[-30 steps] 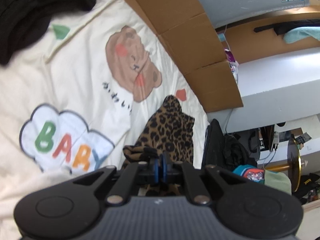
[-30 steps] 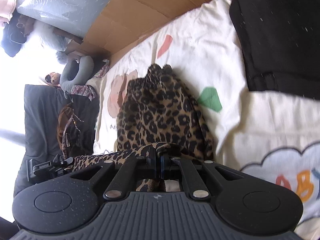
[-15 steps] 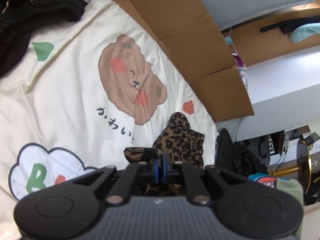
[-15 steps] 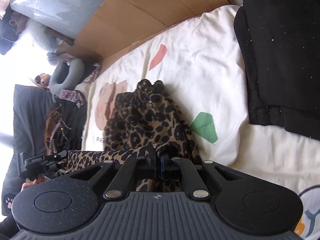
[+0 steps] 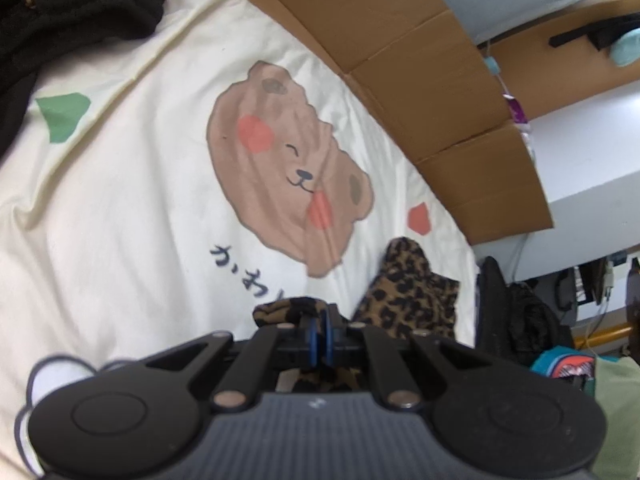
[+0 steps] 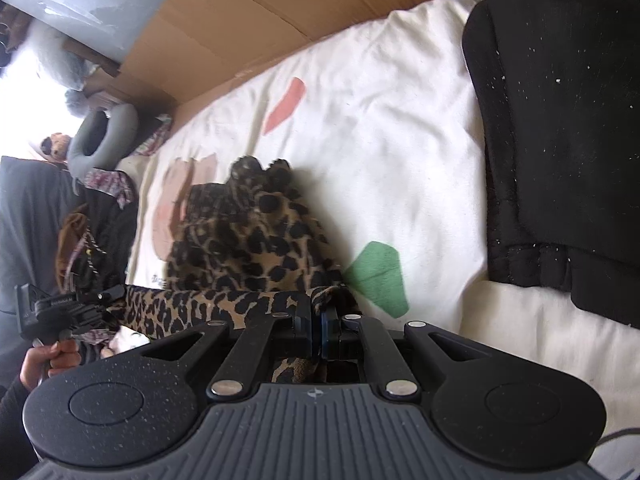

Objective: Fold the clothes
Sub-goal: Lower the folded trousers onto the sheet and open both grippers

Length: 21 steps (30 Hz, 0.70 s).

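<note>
Left tongs (image 5: 319, 330) clenched on an edge of the leopard-print garment (image 5: 408, 296). Right tongs (image 6: 319, 332) likewise clenched on the leopard-print garment (image 6: 248, 240), at another edge. Fabric strip pulled taut between both tongs; left tongs (image 6: 68, 308) seen at far left of right wrist view, gripped by a hand (image 6: 44, 360). Rest of garment bunched on the cream bedspread (image 5: 120, 184), just below the printed bear face (image 5: 288, 168) and beside a red patch (image 5: 419, 218). Green patch (image 6: 378, 276) just right of garment. Black clothing (image 6: 560, 128) lying further right of garment, on the bedspread (image 6: 400, 120). More black knitwear (image 5: 60, 12) at bedspread's upper left corner. Flattened cardboard (image 5: 400, 40) bordering far edge of bedspread. Grey neck pillow (image 6: 100, 140) and dark bags beyond garment's far end.
</note>
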Available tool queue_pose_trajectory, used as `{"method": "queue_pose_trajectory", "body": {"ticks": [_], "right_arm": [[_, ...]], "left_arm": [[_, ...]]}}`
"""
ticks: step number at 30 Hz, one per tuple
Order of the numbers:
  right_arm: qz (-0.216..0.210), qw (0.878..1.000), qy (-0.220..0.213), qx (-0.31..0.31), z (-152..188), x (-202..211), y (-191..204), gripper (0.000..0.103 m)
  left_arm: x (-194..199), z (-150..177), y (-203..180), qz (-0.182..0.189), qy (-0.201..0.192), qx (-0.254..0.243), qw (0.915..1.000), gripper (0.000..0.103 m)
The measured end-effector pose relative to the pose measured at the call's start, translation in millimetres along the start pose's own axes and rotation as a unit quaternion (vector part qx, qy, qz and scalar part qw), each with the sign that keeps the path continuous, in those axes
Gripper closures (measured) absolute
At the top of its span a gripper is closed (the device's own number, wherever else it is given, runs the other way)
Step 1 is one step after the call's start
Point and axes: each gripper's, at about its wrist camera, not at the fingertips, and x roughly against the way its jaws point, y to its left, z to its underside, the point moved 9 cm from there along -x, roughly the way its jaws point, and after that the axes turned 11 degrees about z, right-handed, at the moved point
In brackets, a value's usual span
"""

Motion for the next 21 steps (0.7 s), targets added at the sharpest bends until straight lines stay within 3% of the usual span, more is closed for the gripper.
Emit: {"method": "queue_pose_trajectory", "body": {"ticks": [8,12,13,15,17,21], "right_arm": [[0.013,1.0,0.013,-0.014,0,-17,-7,0.099],[0.017,1.0,0.011,-0.02,1,-8,-2,0.088],[0.019,1.0,0.007,-0.018,1,-4,-1,0.069],[0.024,1.0,-0.004,-0.014,2,5,1,0.053],[0.032,0.999,-0.015,-0.007,4,14,2,0.052],[0.05,0.998,-0.027,-0.001,9,28,3,0.047]], "left_arm": [[-18,1,18,-0.039,0.013,0.003,0.9992,0.097],[-13,3,12,-0.052,0.013,0.016,0.9984,0.092],[-10,4,9,-0.053,0.013,0.016,0.9984,0.088],[-2,5,1,-0.063,0.011,0.007,0.9979,0.072],[7,7,-6,-0.083,0.007,-0.009,0.9965,0.053],[18,17,-23,-0.098,0.007,-0.03,0.9948,0.049]]}}
